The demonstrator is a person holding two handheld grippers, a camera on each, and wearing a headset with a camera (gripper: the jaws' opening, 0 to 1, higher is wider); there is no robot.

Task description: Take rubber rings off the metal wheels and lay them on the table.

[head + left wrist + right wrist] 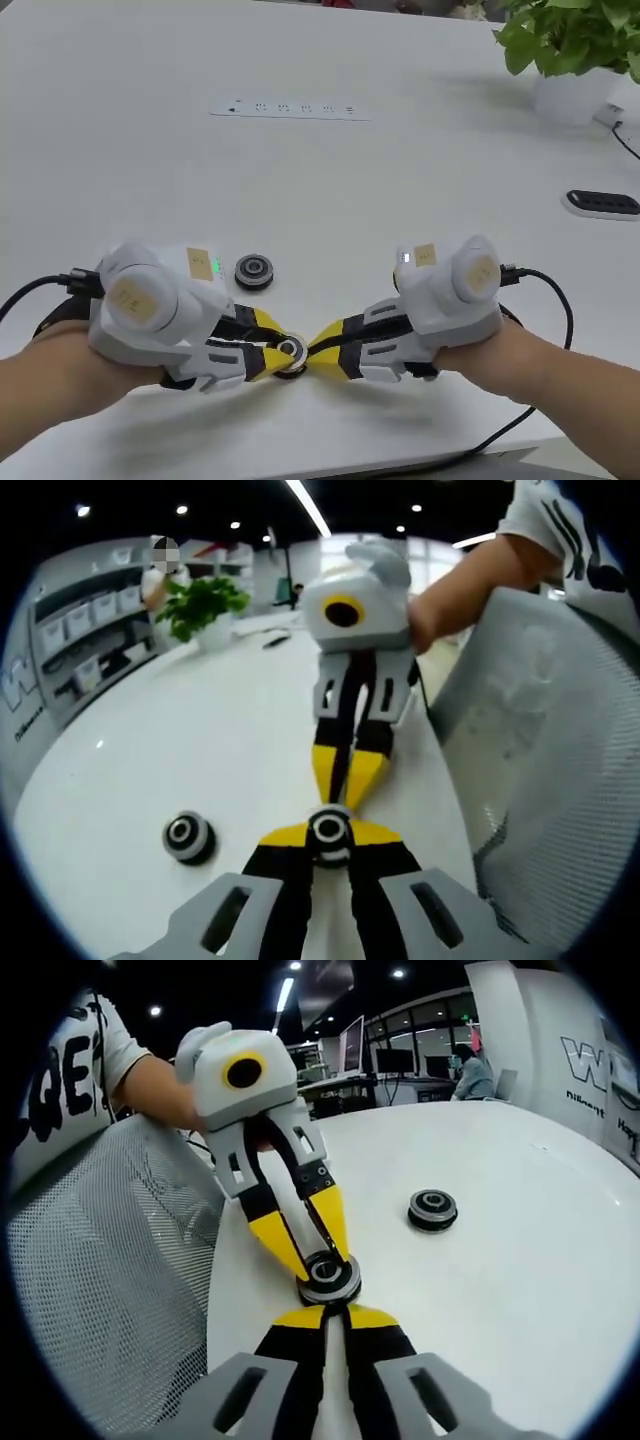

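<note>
Your left gripper (278,358) clamps a wheel (290,350) at lower centre. Your right gripper (312,352), jaws narrow, touches its rim. Another wheel (254,270) sits on the bench (400,170) just above.

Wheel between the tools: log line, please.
left tool: grips wheel | right tool: grips same wheel | ring: on | spare wheel: on table, apart

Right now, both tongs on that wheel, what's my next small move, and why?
The left tongs clamp the round metal wheel with its black rubber ring, the right tongs pinch its rim, so probably ease the right back to peel the ring.
</note>
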